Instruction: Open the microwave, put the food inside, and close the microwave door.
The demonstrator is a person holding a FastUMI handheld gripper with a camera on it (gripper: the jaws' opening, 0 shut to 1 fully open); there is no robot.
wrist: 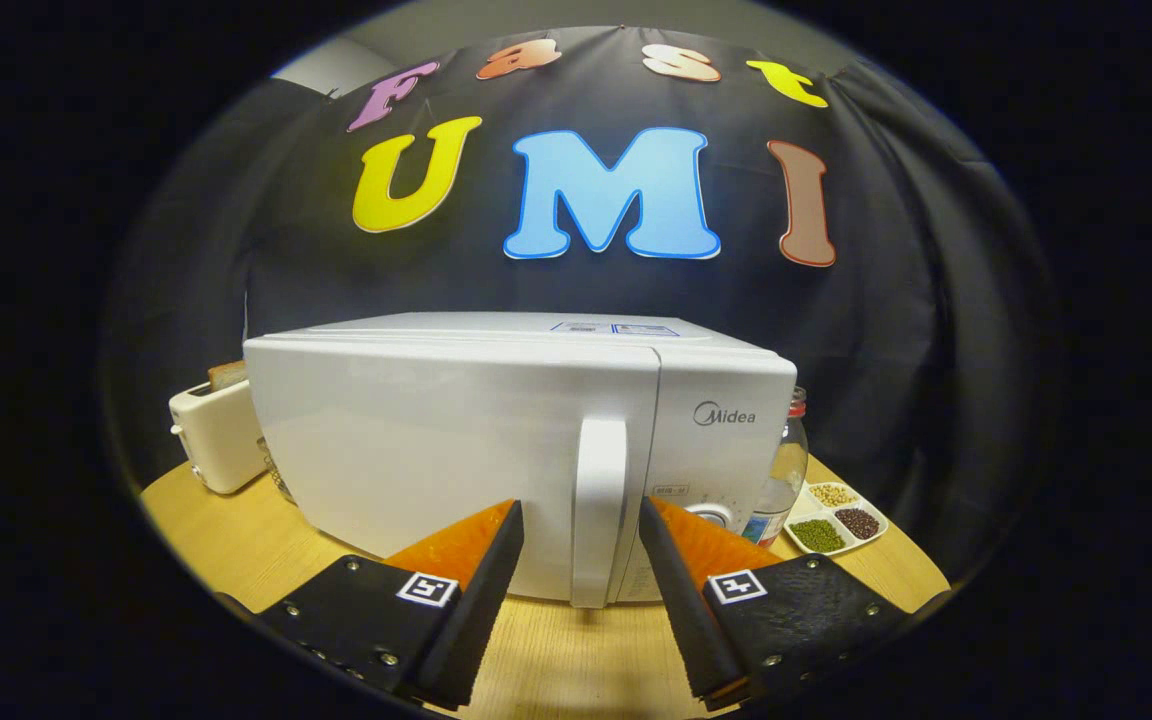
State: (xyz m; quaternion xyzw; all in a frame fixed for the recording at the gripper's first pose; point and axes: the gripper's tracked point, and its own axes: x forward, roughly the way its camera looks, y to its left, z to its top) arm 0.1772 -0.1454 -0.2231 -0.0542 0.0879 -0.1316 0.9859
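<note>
Wooden round tabletop (266, 560), light grain, black cloth wall behind. Gripper (580, 520) fingers spread wide, holding nothing, tips flanking the vertical white door handle (599, 510) without touching it; bare table under them. White glossy microwave (456, 450) sits just ahead, door shut, front facing the fingers, long axis running left to right. White toaster (216, 435) left of it, clear jar (784, 470) right, then a divided dish of beans (836, 520) near the table edge.
</note>
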